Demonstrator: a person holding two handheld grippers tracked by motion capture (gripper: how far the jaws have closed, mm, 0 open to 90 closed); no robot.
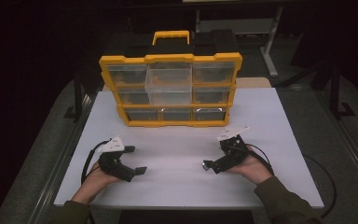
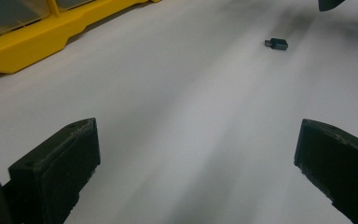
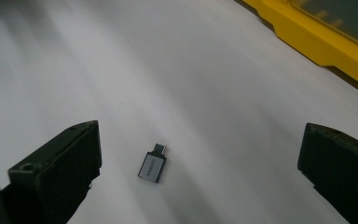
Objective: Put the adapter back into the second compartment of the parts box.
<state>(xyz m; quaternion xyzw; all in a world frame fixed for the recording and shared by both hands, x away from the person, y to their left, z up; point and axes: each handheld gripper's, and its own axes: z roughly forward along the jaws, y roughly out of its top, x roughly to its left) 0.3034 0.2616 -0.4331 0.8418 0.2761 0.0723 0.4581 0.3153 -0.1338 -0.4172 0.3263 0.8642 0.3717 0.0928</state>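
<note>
Lying loose on the white table (image 1: 261, 112), the small grey USB adapter (image 3: 153, 165) sits between the right gripper (image 3: 200, 163)'s wide-spread jaws, ungrasped. The left gripper (image 2: 196, 168) hovers wide too. Picking up and stowing in the yellow drawer organizer (image 1: 170, 91) likely remain.

Drawer organiser (image 1: 170, 91) at far middle of tabletop (image 1: 270, 154). Left hand-held gripper (image 1: 135, 160) near left, right hand-held gripper (image 1: 216, 154) near right, well apart. Small adapter (image 3: 153, 166) flat on tabletop between right hand-held gripper's jaws, closer to one, touching neither.
</note>
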